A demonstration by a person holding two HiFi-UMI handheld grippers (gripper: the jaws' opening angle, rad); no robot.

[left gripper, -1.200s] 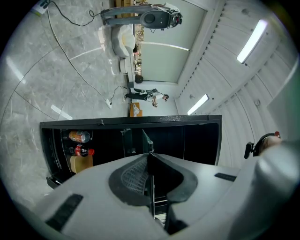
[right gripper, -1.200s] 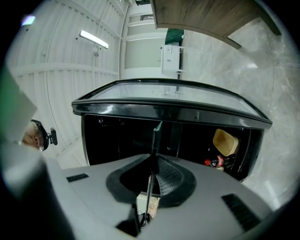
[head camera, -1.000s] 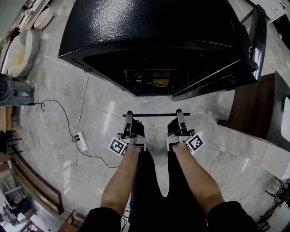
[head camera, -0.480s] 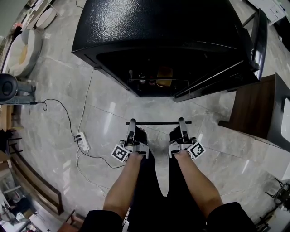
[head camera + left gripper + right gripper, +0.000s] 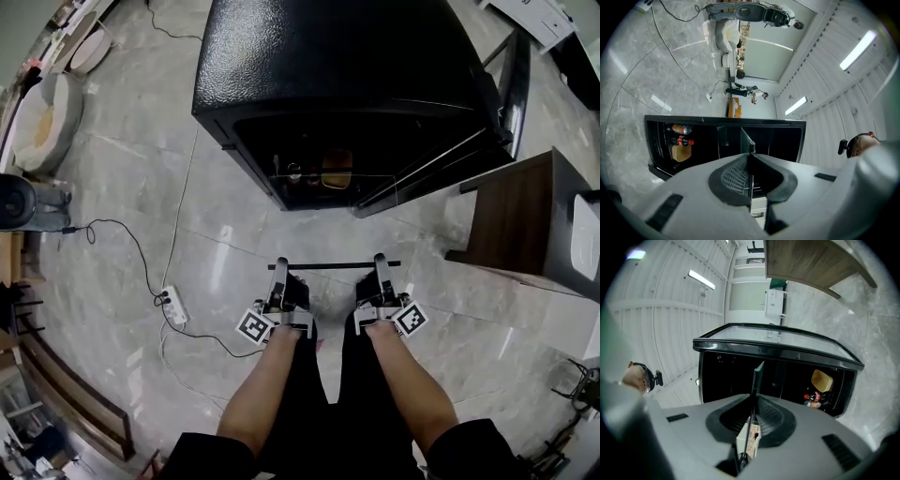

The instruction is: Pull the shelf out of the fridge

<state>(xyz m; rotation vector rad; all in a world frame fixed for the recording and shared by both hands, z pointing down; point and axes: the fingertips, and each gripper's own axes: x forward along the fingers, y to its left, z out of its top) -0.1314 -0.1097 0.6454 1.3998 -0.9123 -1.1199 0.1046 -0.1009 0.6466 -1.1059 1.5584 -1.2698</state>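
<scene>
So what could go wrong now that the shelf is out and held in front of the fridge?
1. The shelf looks like a thin clear pane, pinched at one edge only by the left gripper and right gripper. It could slip or tip and hit the hard floor.
2. A power strip and its cable lie to the person's left. A step that way might catch them.

A white power strip (image 5: pixel 173 306) lies on the grey marble floor (image 5: pixel 122 234) to the left of the left gripper (image 5: pixel 279 266). Its black cable (image 5: pixel 131 242) snakes farther left. Far off that way and ahead sits a round cream cushion (image 5: pixel 42 117). To the right of the right gripper (image 5: pixel 380 262), a little ahead, stands a dark wooden unit (image 5: pixel 516 220). Straight ahead of both are a yellow tub (image 5: pixel 337 169) and two bottles (image 5: pixel 680 134).
</scene>
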